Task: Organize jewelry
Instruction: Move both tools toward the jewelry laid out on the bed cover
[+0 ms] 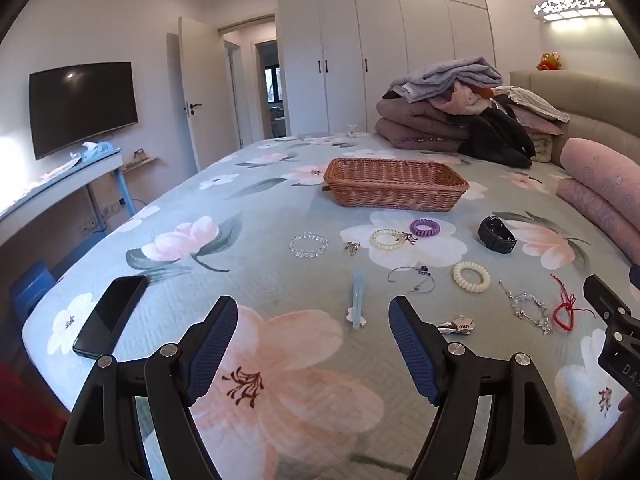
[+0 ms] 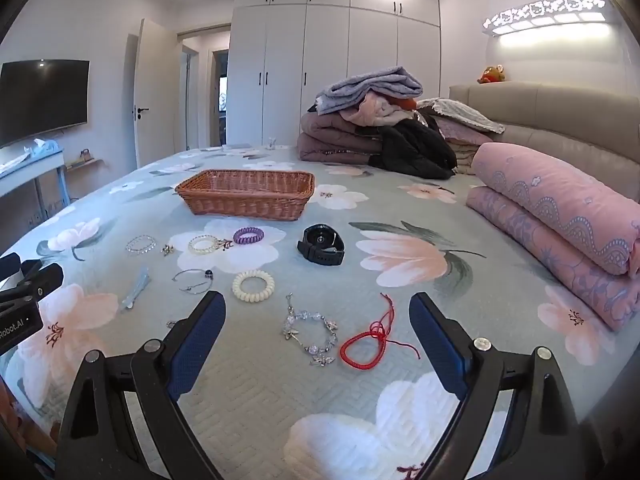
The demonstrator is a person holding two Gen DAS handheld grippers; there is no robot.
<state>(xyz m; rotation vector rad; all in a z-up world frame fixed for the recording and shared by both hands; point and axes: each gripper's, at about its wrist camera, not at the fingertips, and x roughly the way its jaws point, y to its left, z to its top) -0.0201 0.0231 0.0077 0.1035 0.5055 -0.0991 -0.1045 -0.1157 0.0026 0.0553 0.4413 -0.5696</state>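
Observation:
Jewelry lies spread on a floral bedspread in front of a brown wicker basket (image 1: 396,186) (image 2: 246,194). A clear bead bracelet (image 1: 309,244), purple coil tie (image 1: 425,227), cream coil tie (image 1: 471,276) (image 2: 253,286), black watch (image 1: 497,234) (image 2: 321,244), silver bangle (image 1: 412,278), blue hair clip (image 1: 357,298), crystal bracelet (image 2: 310,332) and red string bracelet (image 2: 366,346) lie there. My left gripper (image 1: 314,316) is open and empty above the bed, near the hair clip. My right gripper (image 2: 318,312) is open and empty, just short of the crystal and red bracelets.
A black phone (image 1: 110,316) lies near the bed's left edge. Folded blankets and clothes (image 2: 380,136) are piled at the back. Pink rolled quilts (image 2: 560,216) lie along the right side. A desk and TV (image 1: 82,106) stand beyond the bed's left edge.

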